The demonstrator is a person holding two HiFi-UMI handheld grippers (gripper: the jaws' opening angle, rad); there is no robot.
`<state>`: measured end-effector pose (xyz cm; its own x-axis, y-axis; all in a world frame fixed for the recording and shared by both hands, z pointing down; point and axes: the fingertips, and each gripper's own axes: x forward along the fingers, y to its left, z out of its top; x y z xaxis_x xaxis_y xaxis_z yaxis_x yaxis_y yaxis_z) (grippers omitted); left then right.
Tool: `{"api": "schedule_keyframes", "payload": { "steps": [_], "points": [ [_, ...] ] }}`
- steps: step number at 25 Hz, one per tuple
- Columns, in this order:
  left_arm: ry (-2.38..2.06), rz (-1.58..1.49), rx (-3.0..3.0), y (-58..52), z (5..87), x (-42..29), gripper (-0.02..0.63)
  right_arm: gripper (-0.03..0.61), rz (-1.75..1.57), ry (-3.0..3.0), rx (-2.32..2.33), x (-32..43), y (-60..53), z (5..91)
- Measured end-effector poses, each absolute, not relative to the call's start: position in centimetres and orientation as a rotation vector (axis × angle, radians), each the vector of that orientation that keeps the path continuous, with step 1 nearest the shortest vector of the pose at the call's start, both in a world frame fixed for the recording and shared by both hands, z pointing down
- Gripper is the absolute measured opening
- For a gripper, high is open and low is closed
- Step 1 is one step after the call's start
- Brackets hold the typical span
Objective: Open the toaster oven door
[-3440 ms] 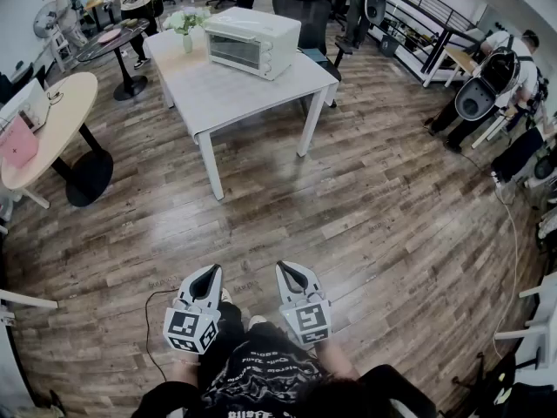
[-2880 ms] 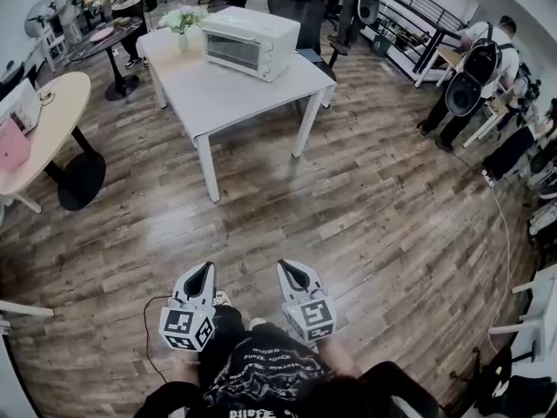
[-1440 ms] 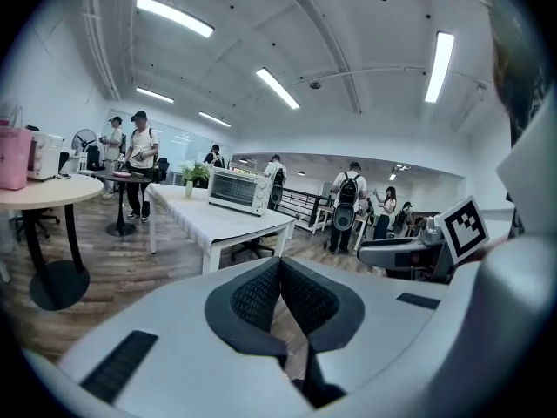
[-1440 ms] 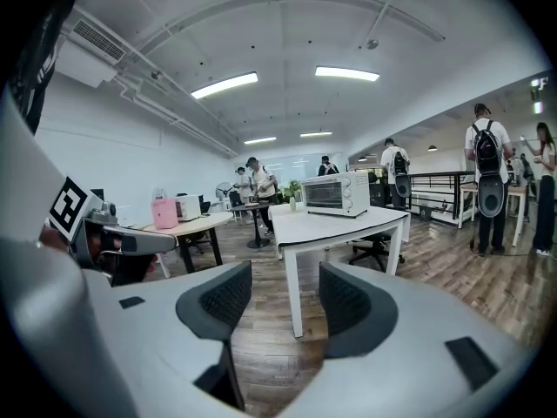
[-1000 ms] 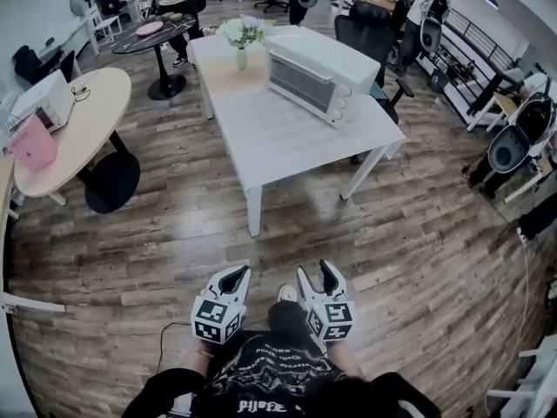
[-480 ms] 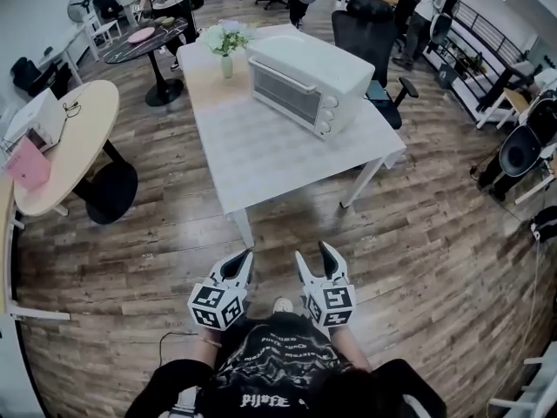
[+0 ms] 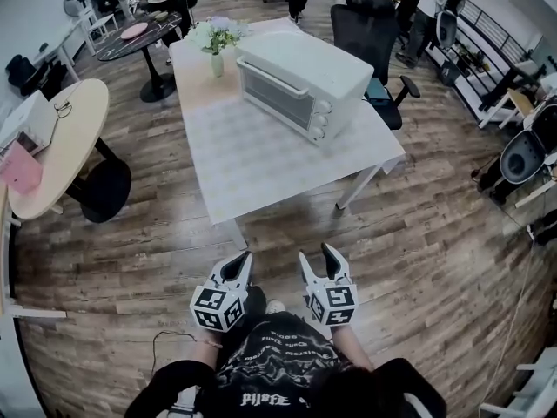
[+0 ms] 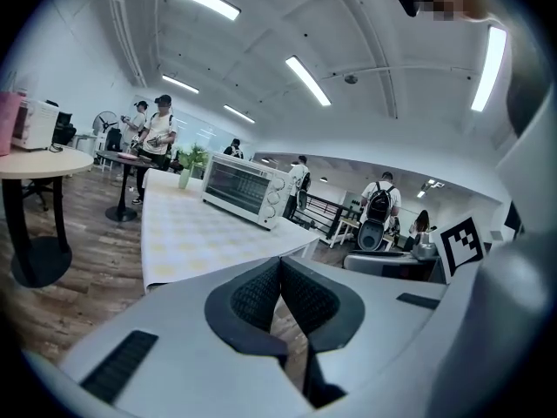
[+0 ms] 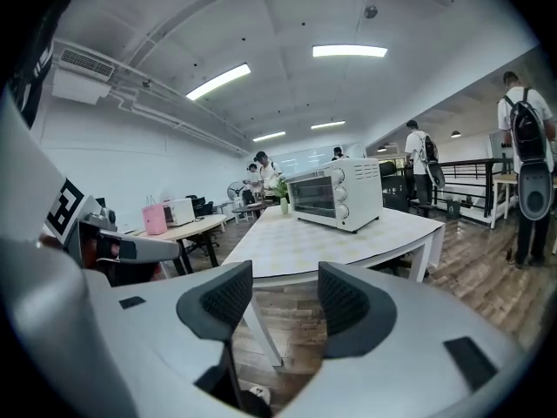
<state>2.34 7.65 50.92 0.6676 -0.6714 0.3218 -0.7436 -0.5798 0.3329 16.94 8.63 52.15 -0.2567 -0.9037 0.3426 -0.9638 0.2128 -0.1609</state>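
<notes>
Your left gripper (image 8: 280, 264) has its dark ribbed jaws pressed together at the tips, with nothing between them. Your right gripper (image 9: 285, 273) has its jaws apart, and only floor and table edge show through the gap. You hold both low in front of your body, side by side, above the dark wood-plank floor (image 7: 418, 233) and short of the near edge of the white rectangular table (image 7: 261, 168).

The white box-shaped toaster oven (image 7: 300, 81) sits on the far half of that table, well apart from both grippers. Its glass-fronted door (image 7: 272, 96) faces toward you, angled to your left, and looks shut flush against the body, though at this distance the seam is hard to read. A pale vase of flowers (image 7: 215, 46) stands on the table just beyond the oven's left end. A black office chair (image 7: 374, 29) is behind the table's far right side.
</notes>
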Motion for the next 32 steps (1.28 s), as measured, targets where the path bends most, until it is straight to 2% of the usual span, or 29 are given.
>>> {"api": "schedule_keyframes", "payload": {
  "steps": [21,32],
  "points": [
    [-0.998,0.313,2.554,-17.6,51.7,4.9,0.018,0.224,0.657,-2.220,1.978,20.1,-13.9,53.0],
    [-0.916,0.378,2.585,-26.0,53.0,3.7,0.018,0.222,0.769,-2.233,2.178,20.6,-22.9,50.9]
  ]
}}
